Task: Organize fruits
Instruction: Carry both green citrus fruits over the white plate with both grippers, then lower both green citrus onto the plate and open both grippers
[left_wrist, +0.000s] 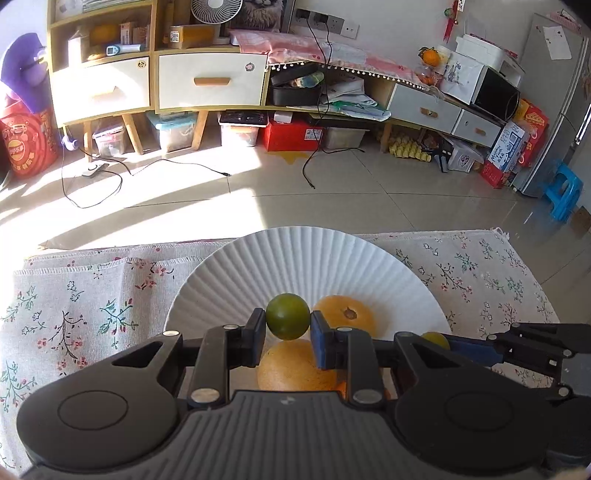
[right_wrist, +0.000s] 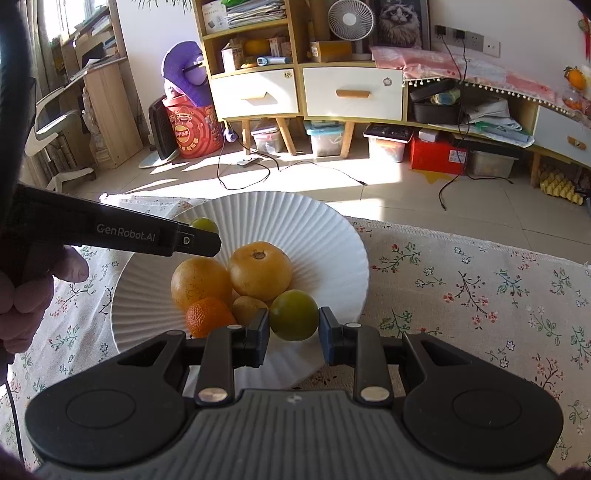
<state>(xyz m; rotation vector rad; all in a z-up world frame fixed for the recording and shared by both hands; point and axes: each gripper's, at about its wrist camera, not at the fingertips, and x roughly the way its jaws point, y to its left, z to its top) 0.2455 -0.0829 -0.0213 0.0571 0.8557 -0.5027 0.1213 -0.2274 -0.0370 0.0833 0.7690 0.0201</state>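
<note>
left claw clamped on green fruit | right claw clamped on another | I'd lower both gently onto plate, release slowly

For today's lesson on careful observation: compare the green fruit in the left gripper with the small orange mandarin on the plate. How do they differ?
The green fruit is green and smooth; the small mandarin is deep orange with a duller, pitted skin. The green fruit is clamped between the left gripper pads over the white plate; the mandarin lies free in it, against the large yellow-orange fruits. Both are small, round citrus-like fruits.
</note>
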